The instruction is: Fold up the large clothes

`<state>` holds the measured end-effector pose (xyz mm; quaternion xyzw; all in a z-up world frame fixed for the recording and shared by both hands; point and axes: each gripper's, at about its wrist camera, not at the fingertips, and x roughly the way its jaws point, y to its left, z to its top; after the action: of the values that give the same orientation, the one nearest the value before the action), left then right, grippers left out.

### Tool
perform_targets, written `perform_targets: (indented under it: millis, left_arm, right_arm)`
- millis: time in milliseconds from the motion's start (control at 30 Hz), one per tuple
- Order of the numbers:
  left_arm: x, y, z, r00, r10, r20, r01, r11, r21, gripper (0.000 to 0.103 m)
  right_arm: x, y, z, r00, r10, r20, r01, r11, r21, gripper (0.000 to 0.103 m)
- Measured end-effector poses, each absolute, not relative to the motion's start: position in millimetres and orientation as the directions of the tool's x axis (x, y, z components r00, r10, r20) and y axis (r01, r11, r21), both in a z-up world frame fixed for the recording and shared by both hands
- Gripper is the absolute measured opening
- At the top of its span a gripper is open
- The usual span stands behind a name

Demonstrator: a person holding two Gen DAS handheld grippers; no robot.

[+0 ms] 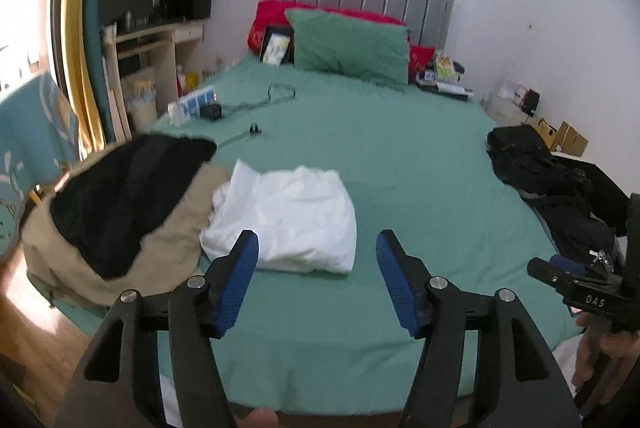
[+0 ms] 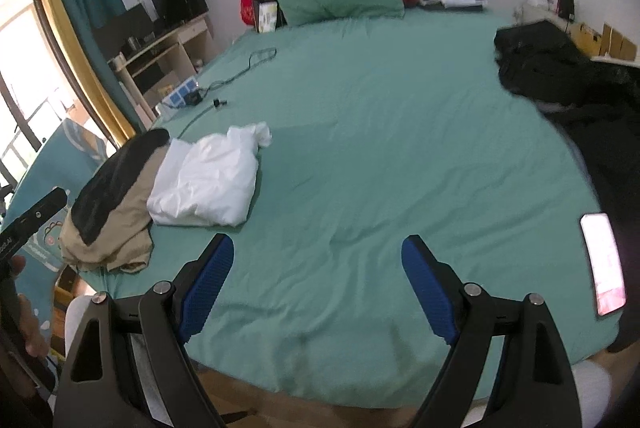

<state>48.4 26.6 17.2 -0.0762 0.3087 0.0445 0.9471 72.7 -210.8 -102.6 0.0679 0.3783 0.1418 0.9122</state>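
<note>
Both grippers, left (image 1: pixel 317 248) & right (image 2: pixel 318 252), wide open, holding nothing, above green bedsheet (image 2: pixel 360 147). Folded white cotton garment (image 1: pixel 288 216) at 11 o'clock, long axis 1–7.

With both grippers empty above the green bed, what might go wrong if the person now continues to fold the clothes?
1. The folded white garment lies against the beige and black clothes pile; taking one may disturb the other.
2. That pile hangs over the edge of the green bed and could slide down.
3. The lit smartphone lies near the crumpled black garment; dragging that cloth might push it off.
</note>
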Motion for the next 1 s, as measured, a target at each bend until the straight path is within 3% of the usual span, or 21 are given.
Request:
perform_targets:
  millis: [500, 567, 700, 1000]
  left_arm:
    - [20, -14, 81, 0.924, 0.069, -0.376, -0.090, 0.995, -0.038, 0.075]
    - [21, -15, 80, 0.926, 0.069, -0.370, -0.087, 0.996, -0.034, 0.075]
    - [26, -16, 74, 0.918, 0.059, -0.393, -0.077, 0.997, -0.031, 0.075]
    - [31, -11, 59, 0.907, 0.050, -0.419, -0.075, 0.996, -0.044, 0.075]
  right_arm:
    - [34, -213, -15, 0.841, 0.265, -0.471, -0.249, 0.964, 0.098, 0.086]
    - [32, -211, -13, 0.848, 0.273, -0.454, -0.265, 0.961, 0.083, 0.086]
    - [36, -207, -17, 0.855, 0.275, -0.440, -0.273, 0.960, 0.070, 0.097]
    - [42, -209, -30, 0.852, 0.269, -0.449, -0.261, 0.962, 0.082, 0.097]
